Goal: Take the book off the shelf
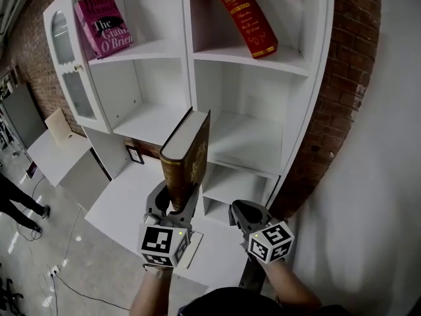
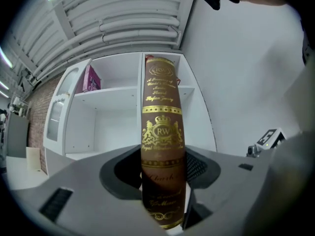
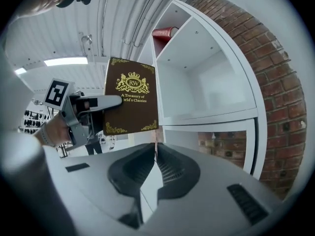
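Note:
A thick brown book (image 1: 187,157) with gold lettering stands upright in front of the white shelf unit (image 1: 187,51), clear of its compartments. My left gripper (image 1: 172,199) is shut on the book's lower end. In the left gripper view the spine (image 2: 162,146) fills the gap between the pads. My right gripper (image 1: 240,212) hangs just to the right of the book and apart from it, shut with nothing in it. From the right gripper view, with its jaws (image 3: 155,154) pressed together, I see the book's cover (image 3: 130,102) and the left gripper's finger (image 3: 98,102) across it.
A red book (image 1: 243,15) leans in the upper right compartment and a pink book (image 1: 105,22) in the upper left. A small framed picture (image 1: 135,155) stands low on the shelf. A brick wall (image 1: 348,91) is behind. A person's legs (image 1: 20,203) show at far left.

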Demonstrator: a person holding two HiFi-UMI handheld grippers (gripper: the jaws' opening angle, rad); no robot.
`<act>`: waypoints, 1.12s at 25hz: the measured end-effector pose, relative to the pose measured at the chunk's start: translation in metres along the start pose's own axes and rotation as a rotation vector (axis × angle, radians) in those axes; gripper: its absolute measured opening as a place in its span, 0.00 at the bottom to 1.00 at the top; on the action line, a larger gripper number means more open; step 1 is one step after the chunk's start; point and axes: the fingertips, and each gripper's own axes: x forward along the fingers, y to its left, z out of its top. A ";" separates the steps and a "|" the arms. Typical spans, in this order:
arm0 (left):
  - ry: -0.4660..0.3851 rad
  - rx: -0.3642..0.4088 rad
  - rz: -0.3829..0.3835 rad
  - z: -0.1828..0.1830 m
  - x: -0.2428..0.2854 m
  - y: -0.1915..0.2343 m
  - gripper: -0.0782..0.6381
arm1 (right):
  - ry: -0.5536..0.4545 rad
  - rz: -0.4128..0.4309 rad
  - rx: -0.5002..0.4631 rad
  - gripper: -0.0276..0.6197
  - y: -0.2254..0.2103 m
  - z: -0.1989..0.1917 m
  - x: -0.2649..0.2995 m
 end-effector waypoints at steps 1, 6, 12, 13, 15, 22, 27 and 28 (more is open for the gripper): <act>0.014 -0.003 0.009 -0.006 -0.004 0.003 0.42 | 0.001 0.005 0.001 0.08 0.002 -0.001 0.002; 0.027 -0.011 0.056 -0.032 -0.019 0.017 0.42 | 0.010 0.027 0.008 0.08 0.009 -0.006 0.010; 0.076 -0.043 0.083 -0.070 -0.037 0.029 0.42 | 0.038 0.049 0.027 0.08 0.015 -0.022 0.019; 0.084 -0.041 0.090 -0.076 -0.040 0.030 0.42 | 0.042 0.052 0.029 0.08 0.016 -0.025 0.020; 0.099 -0.034 0.105 -0.088 -0.046 0.033 0.42 | 0.047 0.063 0.030 0.08 0.019 -0.030 0.023; 0.146 -0.054 0.133 -0.127 -0.066 0.040 0.42 | 0.062 0.138 -0.027 0.08 0.044 -0.048 0.024; 0.192 -0.085 0.134 -0.156 -0.077 0.038 0.42 | 0.092 0.175 -0.086 0.08 0.060 -0.068 0.025; 0.192 -0.082 0.134 -0.161 -0.078 0.038 0.42 | 0.097 0.183 -0.088 0.08 0.063 -0.073 0.025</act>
